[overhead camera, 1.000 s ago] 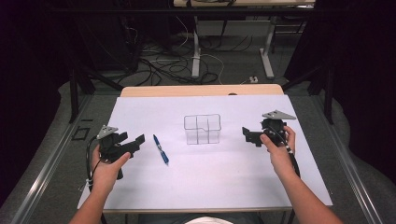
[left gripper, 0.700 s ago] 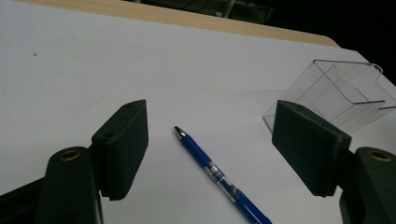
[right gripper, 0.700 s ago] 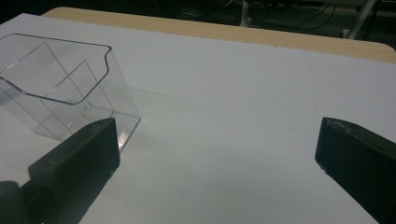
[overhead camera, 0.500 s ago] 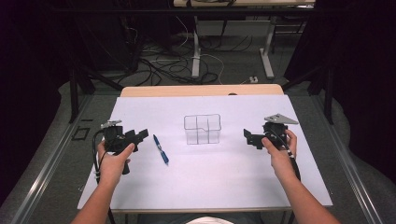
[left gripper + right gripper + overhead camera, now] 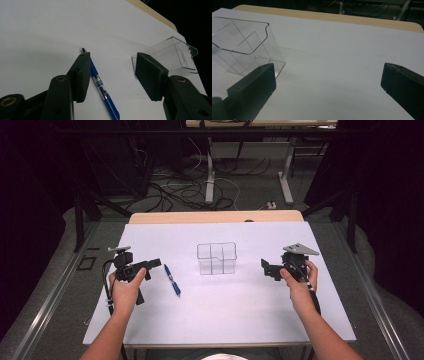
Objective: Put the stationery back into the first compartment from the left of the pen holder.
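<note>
A blue pen lies flat on the white table sheet, left of a clear divided plastic container. My left gripper hovers just left of the pen and points at it. In the left gripper view the pen lies on the sheet between the jaws, close beside the left pad. Those jaws have just been closing, but neither pad presses on the pen, so the left gripper is open. My right gripper stands right of the container, wide open with nothing between its fingers. The container stands ahead of its left jaw.
The white sheet covers most of the wooden table, whose far edge shows behind it. Cables and table legs lie on the floor beyond. A cable trails from each gripper along the forearm.
The left gripper has edged slightly toward the pen and its jaws stand narrower than before. The right gripper, the pen and the container have kept still.
</note>
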Demonstrator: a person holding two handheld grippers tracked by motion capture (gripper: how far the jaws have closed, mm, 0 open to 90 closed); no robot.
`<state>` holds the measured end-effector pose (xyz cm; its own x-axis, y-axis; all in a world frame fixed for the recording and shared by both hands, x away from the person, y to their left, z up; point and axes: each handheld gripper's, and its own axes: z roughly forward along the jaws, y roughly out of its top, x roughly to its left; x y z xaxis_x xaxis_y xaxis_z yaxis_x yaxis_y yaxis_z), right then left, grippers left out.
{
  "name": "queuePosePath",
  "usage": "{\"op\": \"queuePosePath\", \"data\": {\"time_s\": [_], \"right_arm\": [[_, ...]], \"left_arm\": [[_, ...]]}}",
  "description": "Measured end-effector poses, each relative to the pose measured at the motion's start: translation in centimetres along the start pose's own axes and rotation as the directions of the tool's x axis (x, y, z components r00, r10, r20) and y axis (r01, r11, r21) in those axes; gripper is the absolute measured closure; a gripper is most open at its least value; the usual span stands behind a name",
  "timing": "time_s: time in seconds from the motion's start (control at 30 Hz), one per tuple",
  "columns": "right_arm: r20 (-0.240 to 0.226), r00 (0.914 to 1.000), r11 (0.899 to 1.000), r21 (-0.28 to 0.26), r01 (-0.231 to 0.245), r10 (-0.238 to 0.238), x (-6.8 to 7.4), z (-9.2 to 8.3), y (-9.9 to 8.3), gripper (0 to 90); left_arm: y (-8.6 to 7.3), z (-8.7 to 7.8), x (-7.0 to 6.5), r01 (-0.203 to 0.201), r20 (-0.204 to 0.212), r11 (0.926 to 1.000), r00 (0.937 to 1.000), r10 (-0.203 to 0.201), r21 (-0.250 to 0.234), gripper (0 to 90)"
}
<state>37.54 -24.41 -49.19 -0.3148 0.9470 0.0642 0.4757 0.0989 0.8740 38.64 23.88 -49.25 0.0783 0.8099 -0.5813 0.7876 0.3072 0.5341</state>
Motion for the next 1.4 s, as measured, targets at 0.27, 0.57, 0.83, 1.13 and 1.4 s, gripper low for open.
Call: {"op": "queuePosePath", "data": {"time_s": [0.27, 0.57, 0.83, 1.13, 1.4], "right_arm": [[-0.010, 0.9999, 1.000, 0.008, -0.003, 0.003, 0.2, 0.3, 0.0, 0.0], [-0.012, 0.9999, 1.000, 0.012, -0.006, 0.006, 0.0, 0.3, -0.1, 0.0], [-0.010, 0.9999, 1.000, 0.009, -0.003, 0.003, -0.2, 0.4, -0.2, 0.0], [-0.014, 0.9999, 1.000, 0.017, -0.007, 0.007, -0.5, 0.4, -0.3, 0.0], [-0.019, 0.9998, 1.000, 0.024, -0.010, 0.010, -0.4, 0.4, -0.4, 0.0]], "left_arm": [[0.3, 1.7, 0.0, 0.077, -0.018, 0.9968, 0.9969, -0.077, 0.018, 52.6], [0.8, 3.2, 0.6, 0.127, -0.062, 0.9887, 0.9905, -0.122, 0.080, 54.9], [1.0, 4.6, 1.0, 0.177, -0.117, 0.9788, 0.9795, -0.164, 0.104, 58.5], [1.0, 5.9, 1.3, 0.209, -0.126, 0.9680, 0.9733, -0.192, 0.139, 60.7], [1.0, 6.7, 1.5, 0.231, -0.140, 0.9591, 0.9679, -0.209, 0.164, 62.1]]}}
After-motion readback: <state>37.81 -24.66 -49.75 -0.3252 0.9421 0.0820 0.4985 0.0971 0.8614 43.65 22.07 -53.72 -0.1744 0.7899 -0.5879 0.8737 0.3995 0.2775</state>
